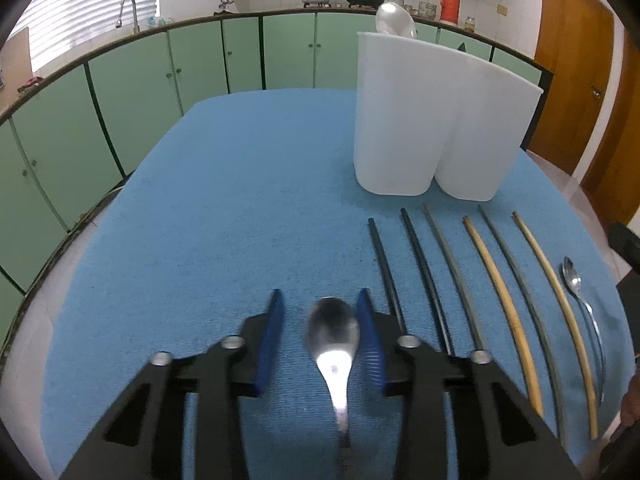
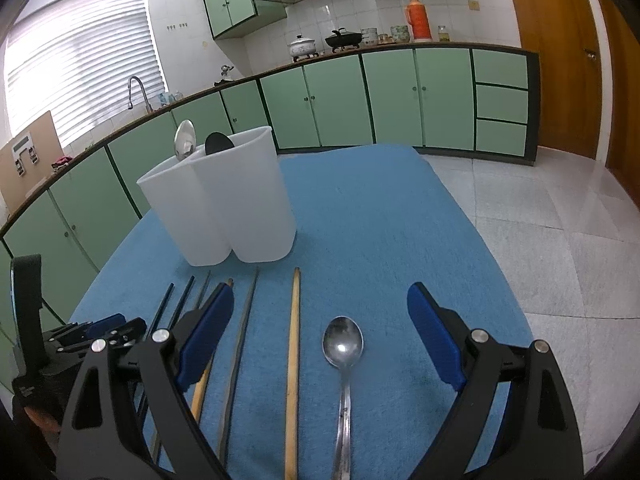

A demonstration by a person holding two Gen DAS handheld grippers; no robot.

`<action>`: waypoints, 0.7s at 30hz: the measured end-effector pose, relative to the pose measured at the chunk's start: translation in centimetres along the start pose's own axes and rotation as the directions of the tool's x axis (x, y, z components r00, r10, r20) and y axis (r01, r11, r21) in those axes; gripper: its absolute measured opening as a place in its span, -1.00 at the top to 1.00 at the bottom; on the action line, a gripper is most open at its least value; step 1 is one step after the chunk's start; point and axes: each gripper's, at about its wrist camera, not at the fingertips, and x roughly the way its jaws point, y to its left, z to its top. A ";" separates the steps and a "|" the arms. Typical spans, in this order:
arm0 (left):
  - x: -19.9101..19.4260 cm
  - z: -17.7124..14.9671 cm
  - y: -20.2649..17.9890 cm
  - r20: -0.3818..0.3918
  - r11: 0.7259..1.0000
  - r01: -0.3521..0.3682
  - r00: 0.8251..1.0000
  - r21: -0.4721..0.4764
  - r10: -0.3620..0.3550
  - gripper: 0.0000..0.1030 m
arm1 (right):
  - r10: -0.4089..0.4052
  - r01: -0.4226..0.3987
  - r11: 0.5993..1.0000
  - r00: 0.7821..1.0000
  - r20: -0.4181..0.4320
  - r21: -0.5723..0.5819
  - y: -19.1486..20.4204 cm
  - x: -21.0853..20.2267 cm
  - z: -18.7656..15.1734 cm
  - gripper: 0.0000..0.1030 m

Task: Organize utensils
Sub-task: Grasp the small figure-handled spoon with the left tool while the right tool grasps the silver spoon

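A kitchen with green cabinets [image 2: 400,96] and a wooden door [image 2: 556,52] surrounds a table under a blue cloth [image 1: 224,208]. A white two-part holder [image 1: 432,120] stands on the far half of the cloth, a spoon bowl showing above its rim.

The left gripper [image 1: 320,332] is part closed around a spoon [image 1: 332,336]. The spoon's bowl lies between the blue pads [image 1: 270,340], pointing far, its handle running near under the gripper. The right pad looks close against the bowl's edge, while a gap remains at the left pad; whether it grips I cannot tell. This spoon lies left of the row.

To its right, six chopsticks [image 1: 496,300] lie side by side, long axes running near to far, tips towards the holder. A second spoon [image 2: 343,360] lies right of them, bowl far, handle near, close to the cloth's right side.

The right gripper [image 2: 320,340] stands wide open and empty above that second spoon and the nearest chopsticks.

Bare cloth stretches left of the held spoon and beyond the holder; to the right the table edge drops to a tiled floor [image 2: 540,220].
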 end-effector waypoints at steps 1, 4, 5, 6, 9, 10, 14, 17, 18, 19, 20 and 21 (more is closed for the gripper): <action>0.0 0.0 0.0 0.001 1.000 0.008 1.000 0.000 -0.008 0.50 | 0.000 0.000 1.000 1.000 -0.003 -0.002 0.0 0.1 0.0 -0.67; -0.1 0.1 0.1 0.006 1.000 0.026 1.000 0.000 -0.026 0.51 | -0.012 0.011 1.000 1.000 -0.020 -0.019 0.0 0.5 0.0 -0.66; -0.2 0.0 0.2 0.012 1.000 0.028 1.000 -0.002 -0.028 0.51 | -0.017 0.016 1.000 0.999 -0.027 -0.026 0.0 0.6 0.0 -0.64; -0.5 0.0 0.2 0.022 0.999 0.032 0.999 -0.006 -0.032 0.51 | -0.021 0.020 0.999 0.999 -0.034 -0.031 0.0 0.7 -0.1 -0.62; -1.2 0.2 0.5 0.051 0.999 0.032 0.998 -0.008 -0.032 0.51 | -0.038 0.035 0.998 0.997 -0.060 -0.058 -0.1 1.1 -0.2 -0.56; -1.5 0.1 0.5 0.059 1.000 0.028 0.998 -0.007 -0.028 0.51 | -0.045 0.040 0.997 0.997 -0.066 -0.067 -0.1 1.2 -0.2 -0.54; -2.1 0.1 0.4 0.080 1.000 0.020 0.997 -0.003 -0.020 0.51 | -0.068 0.057 0.993 0.990 -0.119 -0.100 -0.2 2.3 -0.6 -0.37; -2.1 -0.2 0.5 0.081 1.000 0.015 0.997 -0.002 -0.015 0.51 | -0.076 0.059 0.993 0.983 -0.166 -0.105 -0.4 3.3 -0.9 -0.20; -2.0 -0.2 0.6 0.081 1.000 0.014 0.997 -0.005 -0.014 0.51 | -0.076 0.057 0.992 0.981 -0.181 -0.109 -0.5 3.6 -0.9 -0.13; -2.0 -0.3 0.7 0.080 1.000 0.015 0.997 -0.007 -0.014 0.51 | -0.078 0.057 0.992 0.979 -0.189 -0.111 -0.5 3.7 -1.1 -0.10; -1.9 -0.3 0.6 0.079 1.000 0.014 0.997 -0.008 -0.013 0.51 | -0.080 0.058 0.992 0.977 -0.197 -0.113 -0.6 3.9 -1.1 -0.05; -1.8 -0.3 0.7 0.079 1.000 0.012 0.997 -0.009 -0.012 0.51 | -0.081 0.059 0.992 0.976 -0.204 -0.114 -0.6 4.1 -1.1 -0.01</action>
